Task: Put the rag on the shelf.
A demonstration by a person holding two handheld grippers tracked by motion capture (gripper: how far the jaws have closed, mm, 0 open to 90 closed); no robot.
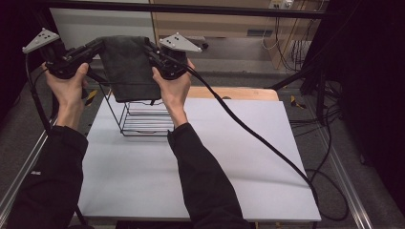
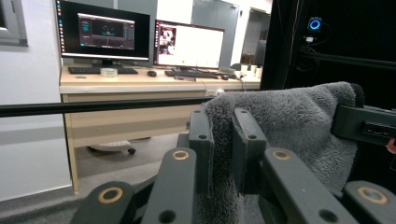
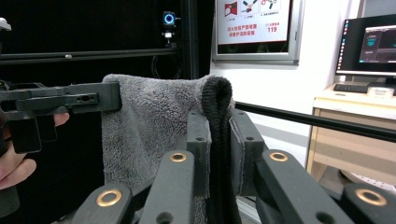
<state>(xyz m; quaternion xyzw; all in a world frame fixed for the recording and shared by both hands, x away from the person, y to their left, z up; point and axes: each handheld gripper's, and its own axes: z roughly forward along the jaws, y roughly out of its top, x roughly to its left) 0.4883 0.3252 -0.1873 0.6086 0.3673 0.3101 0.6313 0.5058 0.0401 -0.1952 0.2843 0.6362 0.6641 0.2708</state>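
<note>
One grey towel (image 1: pixel 128 67), one wire rack (image 1: pixel 143 119) and two grippers make up the scene, with the rack as the landmark standing on the white surface (image 1: pixel 200 157). Both forearms reach forward from the near edge, hands raised above the rack and roughly level with each other. The left gripper (image 1: pixel 98 47) pinches the towel's upper left corner, its fingers (image 2: pixel 201 140) pressed onto the fleece; the right gripper (image 1: pixel 150 50) pinches the upper right corner (a folded edge sits between its fingers (image 3: pixel 198 140)). The towel hangs above the rack, top edge stretched between the grippers, long axis running straight down, its lower hem at the rack's top.
</note>
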